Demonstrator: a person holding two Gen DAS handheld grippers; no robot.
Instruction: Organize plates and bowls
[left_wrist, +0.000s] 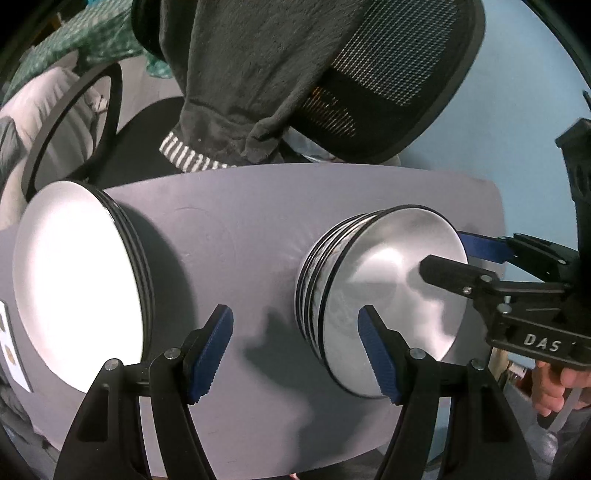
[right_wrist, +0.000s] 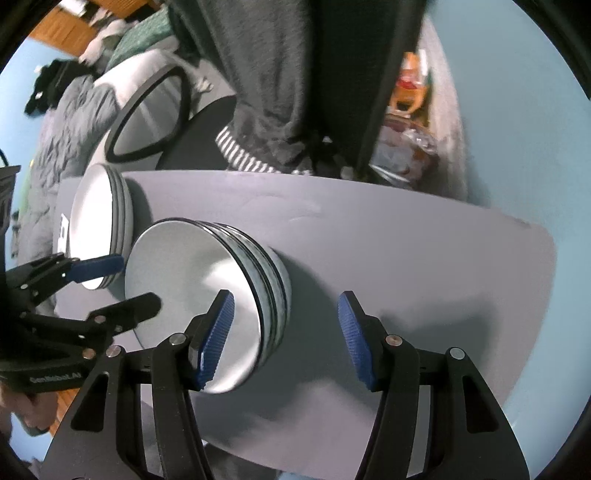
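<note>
A stack of shiny metal bowls with dark rims (left_wrist: 388, 291) (right_wrist: 207, 306) sits near the middle of a grey, rounded surface (left_wrist: 236, 229) (right_wrist: 388, 251), with a stack of white plates with dark rims (left_wrist: 81, 284) (right_wrist: 99, 221) well apart from it toward one end of the same surface. The left hand-held gripper (left_wrist: 295, 354), black with ribbed blue pads, hangs open over the bare stretch between the two stacks, its jaws spread wide and holding nothing; one blue pad overlaps the near rim of the bowls in the left wrist view. In the right wrist view this same gripper (right_wrist: 125, 288) enters from the left edge, one finger across the top bowl's face. The right hand-held gripper (right_wrist: 286, 339) is likewise open and empty, one pad in front of the bowl stack and the other over bare surface; in the left wrist view it (left_wrist: 441, 253) reaches in from the right, straddling the far rim of the top bowl, though whether it touches cannot be told. Behind the surface stands a black mesh office chair (left_wrist: 399, 81) draped with a dark grey fleece garment with a striped cuff (left_wrist: 251, 74) (right_wrist: 273, 85).
</note>
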